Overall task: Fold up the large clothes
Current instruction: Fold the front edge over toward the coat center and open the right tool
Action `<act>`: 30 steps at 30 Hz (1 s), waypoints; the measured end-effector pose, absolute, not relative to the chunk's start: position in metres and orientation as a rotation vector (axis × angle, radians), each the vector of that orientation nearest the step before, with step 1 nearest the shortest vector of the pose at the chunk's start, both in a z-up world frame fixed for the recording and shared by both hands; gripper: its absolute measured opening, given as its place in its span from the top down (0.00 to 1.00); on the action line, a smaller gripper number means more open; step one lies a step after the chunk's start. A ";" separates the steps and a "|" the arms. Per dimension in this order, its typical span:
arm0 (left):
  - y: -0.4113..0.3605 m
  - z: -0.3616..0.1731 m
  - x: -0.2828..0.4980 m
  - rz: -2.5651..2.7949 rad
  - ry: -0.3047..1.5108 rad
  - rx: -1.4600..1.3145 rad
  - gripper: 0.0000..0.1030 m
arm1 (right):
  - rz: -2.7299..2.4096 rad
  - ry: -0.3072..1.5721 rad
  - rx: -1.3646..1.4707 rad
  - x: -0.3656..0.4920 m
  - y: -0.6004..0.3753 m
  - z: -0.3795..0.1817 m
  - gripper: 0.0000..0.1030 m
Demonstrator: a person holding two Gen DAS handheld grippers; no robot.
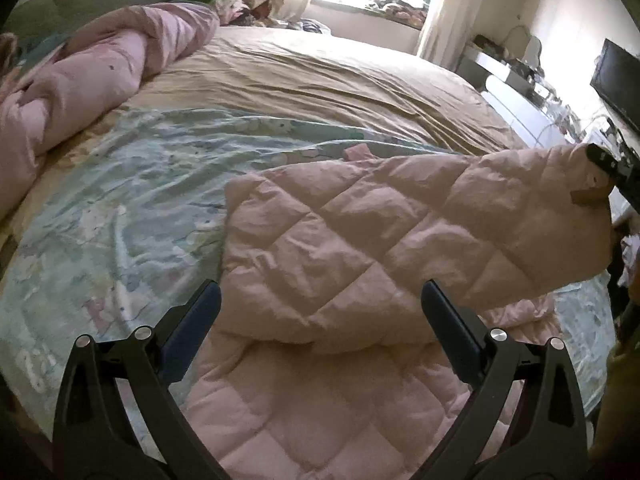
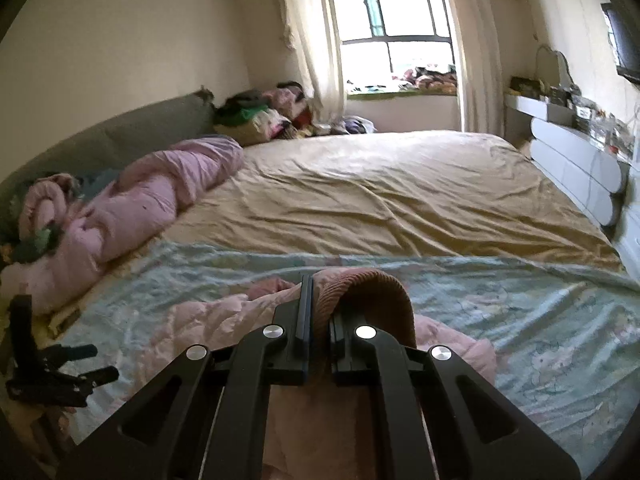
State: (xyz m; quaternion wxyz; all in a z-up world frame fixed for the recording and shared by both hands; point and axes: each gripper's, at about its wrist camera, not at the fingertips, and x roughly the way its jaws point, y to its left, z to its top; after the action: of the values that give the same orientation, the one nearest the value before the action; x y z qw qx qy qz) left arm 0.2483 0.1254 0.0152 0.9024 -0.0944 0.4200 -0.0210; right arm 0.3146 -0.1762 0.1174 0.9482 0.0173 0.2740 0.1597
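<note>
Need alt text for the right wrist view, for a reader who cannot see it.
The right gripper is shut on the ribbed cuff of a pink quilted jacket, held above a pale green patterned sheet on a bed. The open left gripper shows at the left edge.

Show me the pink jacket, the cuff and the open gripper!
jacket (image 1: 340,248): left wrist view, middle of the quilted panel.
cuff (image 2: 372,292): right wrist view, ribbed edge above the right gripper (image 2: 318,320), pinched in its fingers.
left gripper (image 1: 320,312): left wrist view, midway between its spread fingertips.
</note>
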 end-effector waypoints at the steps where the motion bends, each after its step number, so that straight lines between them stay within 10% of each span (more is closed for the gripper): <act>1: 0.123 0.013 0.253 -0.045 0.873 -0.187 0.09 | 0.314 0.569 0.045 0.318 -0.180 0.112 0.95; 25: 0.098 -0.070 0.309 -0.056 1.048 -0.117 0.09 | 0.190 0.745 0.140 0.337 -0.204 0.048 0.89; 28: 0.100 -0.076 0.309 -0.066 1.044 -0.120 0.08 | 0.164 0.757 0.140 0.335 -0.207 0.043 0.80; 30: 0.101 -0.079 0.309 -0.069 1.047 -0.130 0.08 | 0.119 0.732 0.144 0.330 -0.213 0.043 0.56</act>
State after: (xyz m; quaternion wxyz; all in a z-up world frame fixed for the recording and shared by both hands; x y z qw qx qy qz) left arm 0.3092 0.1011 -0.0791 0.8636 -0.0622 0.4993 -0.0328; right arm 0.3297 -0.2129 0.0430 0.9294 0.0704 0.3576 0.0582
